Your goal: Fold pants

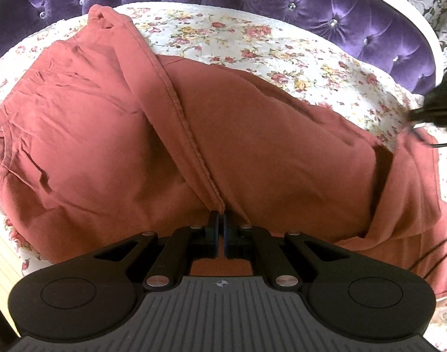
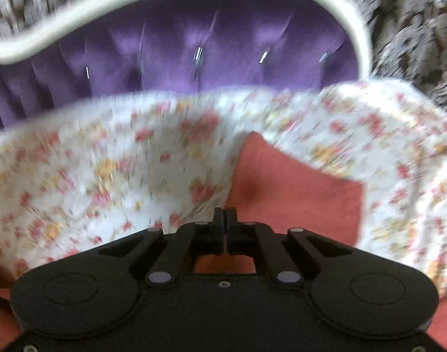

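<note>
Floral bedspread [image 1: 282,55] under rust pants [image 1: 252,146]

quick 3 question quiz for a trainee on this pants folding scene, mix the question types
1. True or false: the pants hang over the purple headboard.
2. Which claw is shut on the pants' stitched seam? A) left claw B) right claw C) neither
3. Fill in: the pants lie on a ____-patterned bedspread.

Key
1. False: they lie flat on the bedspread.
2. A. The left wrist view shows the seam running into its closed fingers.
3. Floral.
</note>
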The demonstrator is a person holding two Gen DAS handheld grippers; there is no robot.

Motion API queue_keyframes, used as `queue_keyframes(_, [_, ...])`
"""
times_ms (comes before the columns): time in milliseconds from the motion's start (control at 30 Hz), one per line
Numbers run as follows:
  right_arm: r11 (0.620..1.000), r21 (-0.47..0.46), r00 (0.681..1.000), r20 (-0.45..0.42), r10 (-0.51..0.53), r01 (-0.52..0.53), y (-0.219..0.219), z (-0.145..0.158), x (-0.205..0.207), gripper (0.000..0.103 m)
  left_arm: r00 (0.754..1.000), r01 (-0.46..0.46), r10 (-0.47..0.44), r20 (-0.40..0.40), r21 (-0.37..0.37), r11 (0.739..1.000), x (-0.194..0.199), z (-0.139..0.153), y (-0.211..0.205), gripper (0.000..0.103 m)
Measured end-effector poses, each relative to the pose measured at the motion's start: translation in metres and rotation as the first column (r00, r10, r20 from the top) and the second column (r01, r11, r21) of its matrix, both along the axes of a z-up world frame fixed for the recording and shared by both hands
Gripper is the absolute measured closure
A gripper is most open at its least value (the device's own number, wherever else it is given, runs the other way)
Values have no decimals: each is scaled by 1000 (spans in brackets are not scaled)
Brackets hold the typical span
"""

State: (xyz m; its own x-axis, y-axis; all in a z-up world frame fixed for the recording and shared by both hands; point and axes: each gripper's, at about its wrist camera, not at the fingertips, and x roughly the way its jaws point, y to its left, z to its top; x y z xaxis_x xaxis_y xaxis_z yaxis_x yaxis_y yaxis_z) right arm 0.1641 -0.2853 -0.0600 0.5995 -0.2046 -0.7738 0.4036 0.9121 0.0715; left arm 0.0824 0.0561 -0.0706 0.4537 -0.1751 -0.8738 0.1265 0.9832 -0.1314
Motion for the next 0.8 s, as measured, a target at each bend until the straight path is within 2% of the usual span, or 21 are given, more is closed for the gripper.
queue_keyframes(133, [998,46,984,174,-38,31,-29,51,-82,97,1000,-3,3,15,2,1000,-3,2,0,100])
queue_keyframes(233, [995,66,973,211,-92,80,-48,63,-152,97,999,0,0,33,-3,1000,-7,6,-2,100])
queue_keyframes(300, [987,113,974,184,-135,115,-58,52,-192,97,999,2,-2,47,-4,1000,-10,8,-4,100])
queue_keyframes(367, [976,147,977,115,-177,159,-63,27,-223,97,998,13,-14,64,16,1000,-14,10,-10,100])
queue_keyframes(500, [954,224,980,-38,-197,200,-62,-25,-257,96,996,19,-26,89,83,996,-19,12,-19,100])
queue_keyframes(567, [949,248,981,-80,-179,193,-60,-36,-269,94,996,16,-25,88,99,995,-20,11,-19,100])
queue_keyframes(633, [948,267,984,-94,-150,170,-62,-31,-279,86,996,11,-20,83,103,995,-20,11,-18,100])
queue_keyframes(667, [948,278,987,-81,-140,157,-64,-25,-283,85,997,9,-17,81,105,994,-21,11,-18,100])
queue_keyframes(733, [953,268,990,-30,-138,141,-72,-7,-290,85,997,6,-15,81,111,994,-21,11,-18,100])
queue_keyframes(800, [965,222,989,21,-146,137,-82,9,-294,77,996,4,-15,85,124,992,-21,11,-21,100])
